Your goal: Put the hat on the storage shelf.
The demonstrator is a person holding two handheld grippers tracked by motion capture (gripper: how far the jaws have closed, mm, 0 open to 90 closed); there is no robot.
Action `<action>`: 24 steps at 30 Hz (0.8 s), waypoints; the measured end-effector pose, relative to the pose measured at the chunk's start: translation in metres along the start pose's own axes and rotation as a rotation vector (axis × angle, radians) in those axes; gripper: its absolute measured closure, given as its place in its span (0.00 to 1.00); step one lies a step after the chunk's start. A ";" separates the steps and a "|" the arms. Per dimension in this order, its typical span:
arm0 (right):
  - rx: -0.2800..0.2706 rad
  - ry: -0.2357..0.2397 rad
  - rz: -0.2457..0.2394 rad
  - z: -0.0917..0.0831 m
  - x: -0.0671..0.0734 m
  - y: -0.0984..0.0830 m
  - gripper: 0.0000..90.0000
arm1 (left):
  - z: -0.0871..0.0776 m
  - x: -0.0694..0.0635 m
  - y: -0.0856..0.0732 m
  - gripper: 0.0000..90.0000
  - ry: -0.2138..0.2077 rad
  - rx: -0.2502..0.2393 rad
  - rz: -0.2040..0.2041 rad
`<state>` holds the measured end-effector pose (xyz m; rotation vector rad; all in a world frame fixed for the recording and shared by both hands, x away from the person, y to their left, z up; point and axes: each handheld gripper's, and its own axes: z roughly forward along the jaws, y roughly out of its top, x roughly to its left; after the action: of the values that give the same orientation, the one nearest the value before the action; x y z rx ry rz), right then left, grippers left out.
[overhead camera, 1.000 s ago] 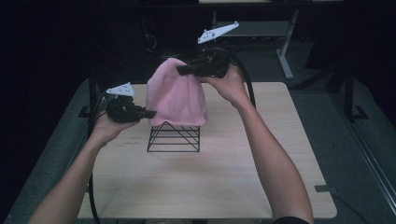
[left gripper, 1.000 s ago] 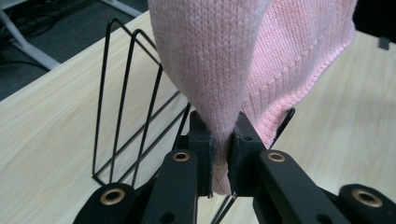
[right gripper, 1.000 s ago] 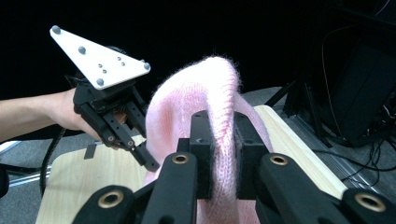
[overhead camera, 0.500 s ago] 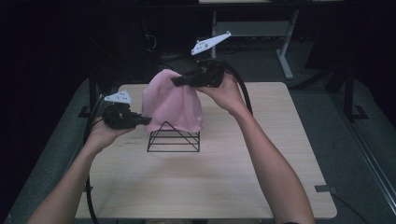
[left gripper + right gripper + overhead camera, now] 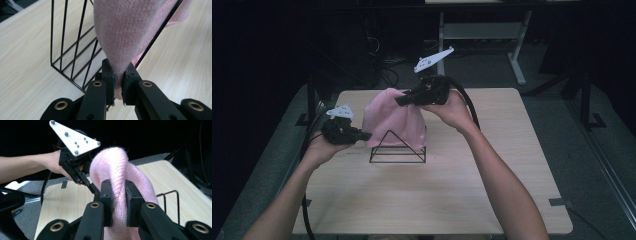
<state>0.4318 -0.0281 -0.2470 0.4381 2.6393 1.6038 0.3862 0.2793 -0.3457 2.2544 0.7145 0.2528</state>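
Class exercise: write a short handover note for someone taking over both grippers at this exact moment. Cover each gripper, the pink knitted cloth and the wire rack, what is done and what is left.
Left gripper: shut on the lower edge of the pink knitted cloth, beside the black wire rack.
Right gripper: shut on a fold at the cloth's top.
Cloth: held up over the rack's peak, on the wooden table.
Done: cloth gripped at two points and brought over the rack.
Left: probably settle it across the rack, then release both grips.

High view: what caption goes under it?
Two grippers pinch a pink knit cloth draped over a black wire rack.
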 end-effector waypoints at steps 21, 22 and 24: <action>0.117 0.042 0.038 0.024 0.000 -0.023 0.87 | 0.024 0.003 -0.027 0.92 0.012 0.116 0.012; 0.123 0.044 0.041 0.025 -0.001 -0.024 0.87 | 0.025 0.004 -0.028 0.92 0.012 0.122 0.018; 0.133 0.046 0.040 0.026 -0.001 -0.027 0.87 | 0.027 0.004 -0.030 0.92 0.012 0.131 0.021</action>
<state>0.4308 -0.0173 -0.2833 0.4670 2.8003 1.4717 0.3874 0.2818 -0.3860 2.3868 0.7334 0.2360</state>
